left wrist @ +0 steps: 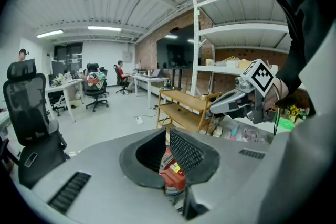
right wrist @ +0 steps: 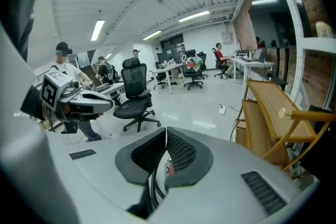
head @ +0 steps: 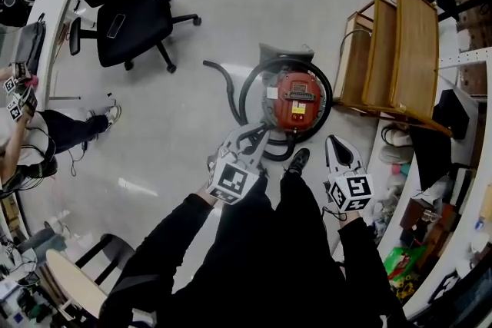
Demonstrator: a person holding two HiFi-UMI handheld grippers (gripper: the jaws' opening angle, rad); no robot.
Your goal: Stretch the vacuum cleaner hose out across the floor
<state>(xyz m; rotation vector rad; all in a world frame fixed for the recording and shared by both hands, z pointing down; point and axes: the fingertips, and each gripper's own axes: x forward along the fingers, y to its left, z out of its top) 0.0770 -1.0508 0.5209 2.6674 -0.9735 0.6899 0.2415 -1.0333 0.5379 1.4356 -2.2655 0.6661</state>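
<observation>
Seen from above, a round red vacuum cleaner [head: 296, 100] sits on the grey floor [head: 177, 142], its black hose [head: 243, 92] coiled round it. Left gripper [head: 257, 133] and right gripper [head: 336, 140] hover just short of it, both with jaws pressed together and empty. This looks like the approach; next, the jaws must open to pinch the hose.

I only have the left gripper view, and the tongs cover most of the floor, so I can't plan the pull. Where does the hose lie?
Observer: In the head view, the hose is coiled in a loop around the red vacuum.
Operator: Is an end free?
Observer: Yes, one end curves out of the loop across bare floor, on the side toward the black chair.
Operator: Do the right tongs hold anything?
Observer: No. The right gripper view shows the right tongs shut, with nothing between them.
</observation>
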